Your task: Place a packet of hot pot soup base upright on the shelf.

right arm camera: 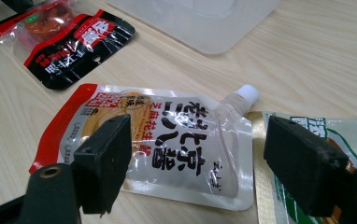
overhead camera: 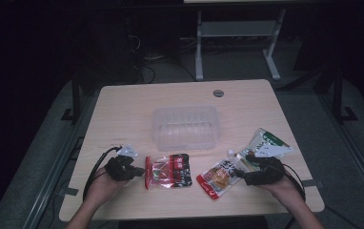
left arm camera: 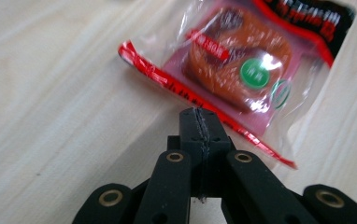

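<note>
A: Our left gripper [left arm camera: 199, 122] is closed on nothing, with the red pack [left arm camera: 242, 70] just past its tips; a push could skid it.

B: Our right gripper [right arm camera: 200, 154] gapes over the spout pouch [right arm camera: 167, 140]. We count three packs, with the green one [overhead camera: 266, 143], and one tub [overhead camera: 185, 128].

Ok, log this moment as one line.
left gripper shut, empty, at red snack pack edge | right gripper open over spouted pouch | clear tub empty
</note>
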Tool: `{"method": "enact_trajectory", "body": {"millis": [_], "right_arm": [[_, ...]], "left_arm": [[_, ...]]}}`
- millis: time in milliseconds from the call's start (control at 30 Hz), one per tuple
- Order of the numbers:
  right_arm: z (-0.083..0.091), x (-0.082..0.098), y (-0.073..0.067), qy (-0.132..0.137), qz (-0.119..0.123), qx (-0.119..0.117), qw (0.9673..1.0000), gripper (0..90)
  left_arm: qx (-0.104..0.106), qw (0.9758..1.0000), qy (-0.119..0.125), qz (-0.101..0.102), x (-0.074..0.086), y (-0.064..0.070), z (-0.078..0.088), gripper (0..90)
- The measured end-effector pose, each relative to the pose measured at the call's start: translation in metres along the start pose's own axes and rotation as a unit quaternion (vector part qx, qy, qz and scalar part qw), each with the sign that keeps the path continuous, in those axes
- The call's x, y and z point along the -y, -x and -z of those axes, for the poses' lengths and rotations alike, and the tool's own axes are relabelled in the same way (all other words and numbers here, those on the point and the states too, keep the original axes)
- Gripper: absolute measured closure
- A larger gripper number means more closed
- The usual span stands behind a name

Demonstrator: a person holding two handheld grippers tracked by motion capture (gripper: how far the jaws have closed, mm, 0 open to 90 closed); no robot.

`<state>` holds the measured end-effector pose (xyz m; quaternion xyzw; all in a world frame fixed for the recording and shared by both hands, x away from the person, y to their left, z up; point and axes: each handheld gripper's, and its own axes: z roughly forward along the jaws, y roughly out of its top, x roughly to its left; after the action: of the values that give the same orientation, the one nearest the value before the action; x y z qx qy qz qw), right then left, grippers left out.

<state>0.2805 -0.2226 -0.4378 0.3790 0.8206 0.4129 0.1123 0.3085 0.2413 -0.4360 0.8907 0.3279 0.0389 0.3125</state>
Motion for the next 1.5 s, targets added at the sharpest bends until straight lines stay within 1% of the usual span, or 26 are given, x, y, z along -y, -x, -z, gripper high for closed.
{"method": "enact_trajectory", "body": {"millis": [67, 100, 133, 233, 267, 333, 367, 400, 433, 533, 600, 700, 733, 833, 933, 967, 1000, 1100, 1133, 1167, 1233, 1333, 1367, 1400, 1433, 1500], "right_arm": [[0.000, 0.000, 0.000, -0.001, -0.003, 0.000, 1.0000, 23.1], [0.000, 0.000, 0.000, -0.001, -0.003, 0.000, 1.0000, 23.1], [-0.001, 0.000, 0.001, 0.001, 0.000, 0.001, 1.0000, 23.1], [-0.001, 0.000, 0.000, -0.001, 0.000, -0.001, 1.0000, 23.1], [-0.001, 0.000, -0.001, -0.001, 0.001, 0.000, 1.0000, 23.1], [-0.001, 0.000, 0.000, 0.000, 0.002, -0.001, 1.0000, 23.1], [-0.001, 0.000, 0.000, 0.000, 0.002, 0.000, 1.0000, 23.2], [-0.001, 0.000, 0.000, 0.001, 0.001, -0.001, 1.0000, 23.1], [0.000, 0.000, 0.000, 0.000, 0.002, -0.001, 1.0000, 23.1], [0.000, 0.001, 0.000, 0.001, 0.002, -0.002, 1.0000, 23.2], [0.000, 0.000, -0.001, 0.001, 0.004, -0.001, 1.0000, 23.9], [-0.001, -0.001, -0.003, 0.000, 0.006, -0.009, 0.9999, 24.1], [-0.001, -0.002, -0.004, 0.001, 0.009, -0.012, 0.9999, 24.1], [-0.003, -0.006, -0.008, 0.005, 0.011, -0.022, 0.9997, 24.1], [-0.007, -0.013, -0.012, 0.007, 0.008, -0.043, 0.9990, 24.0], [-0.010, -0.016, -0.013, 0.010, 0.011, -0.049, 0.9987, 23.8], [-0.012, -0.020, -0.015, 0.010, 0.007, -0.055, 0.9984, 23.6], [-0.019, -0.028, -0.022, 0.015, 0.015, -0.070, 0.9973, 23.2], [-0.022, -0.031, -0.024, 0.015, 0.015, -0.077, 0.9968, 23.2], [-0.025, -0.033, -0.027, 0.014, 0.016, -0.084, 0.9963, 22.6], [-0.031, -0.039, -0.031, 0.015, 0.018, -0.099, 0.9948, 22.5], [-0.043, -0.049, -0.038, 0.010, 0.019, -0.119, 0.9927, 21.7], [-0.043, -0.049, -0.038, 0.010, 0.019, -0.119, 0.9927, 21.7], [-0.051, -0.055, -0.042, 0.007, 0.019, -0.127, 0.9916, 21.6], [-0.054, -0.058, -0.044, 0.005, 0.017, -0.133, 0.9910, 21.6], [-0.062, -0.064, -0.046, 0.005, 0.021, -0.137, 0.9904, 22.3]], "left_arm": [[0.004, 0.9999, 0.014, -0.003, -0.006, 0.002, 0.003, 89.6], [0.002, 0.9998, 0.018, -0.004, -0.009, 0.004, 0.002, 89.6], [-0.001, 0.9998, 0.018, -0.007, -0.011, 0.005, 0.000, 89.6], [-0.002, 0.9998, 0.007, -0.021, -0.016, 0.005, -0.006, 89.5], [-0.002, 0.9998, 0.008, -0.019, -0.016, 0.006, -0.009, 88.9], [-0.005, 0.9997, -0.001, -0.026, -0.015, 0.004, -0.012, 88.9], [-0.005, 0.9998, 0.002, -0.021, -0.014, 0.004, -0.013, 88.9], [-0.005, 0.9998, 0.002, -0.021, -0.014, 0.004, -0.013, 88.9], [-0.006, 0.9998, -0.004, -0.018, -0.012, 0.001, -0.015, 88.9], [-0.005, 0.9999, -0.002, -0.014, -0.011, -0.001, -0.016, 89.0], [-0.006, 0.9998, -0.006, -0.018, -0.010, -0.003, -0.016, 89.1], [-0.005, 0.9999, -0.006, -0.010, -0.008, -0.002, -0.019, 89.1], [-0.006, 0.9999, -0.007, -0.011, -0.007, -0.002, -0.019, 89.1], [-0.004, 0.9999, -0.006, -0.010, -0.007, -0.003, -0.020, 89.1], [-0.004, 0.9999, -0.009, -0.009, -0.007, -0.003, -0.021, 89.4], [-0.004, 0.9999, -0.011, -0.011, -0.007, -0.003, -0.021, 89.5], [-0.005, 0.9999, -0.011, -0.010, -0.007, -0.003, -0.022, 89.5], [-0.010, 0.9997, -0.018, -0.013, -0.007, -0.003, -0.022, 89.6], [-0.011, 0.9995, -0.022, -0.017, -0.006, -0.004, -0.023, 89.6], [-0.011, 0.9997, -0.019, -0.014, -0.006, -0.003, -0.023, 89.7], [-0.012, 0.9996, -0.021, -0.015, -0.006, -0.003, -0.023, 89.7], [-0.014, 0.9996, -0.021, -0.016, -0.006, -0.002, -0.023, 89.7], [-0.014, 0.9996, -0.021, -0.016, -0.006, -0.002, -0.023, 89.7], [-0.013, 0.9996, -0.019, -0.014, -0.006, -0.003, -0.023, 89.7], [-0.011, 0.9996, -0.021, -0.016, -0.006, -0.003, -0.023, 89.7], [-0.011, 0.9997, -0.017, -0.011, -0.006, -0.003, -0.023, 89.7]]}}
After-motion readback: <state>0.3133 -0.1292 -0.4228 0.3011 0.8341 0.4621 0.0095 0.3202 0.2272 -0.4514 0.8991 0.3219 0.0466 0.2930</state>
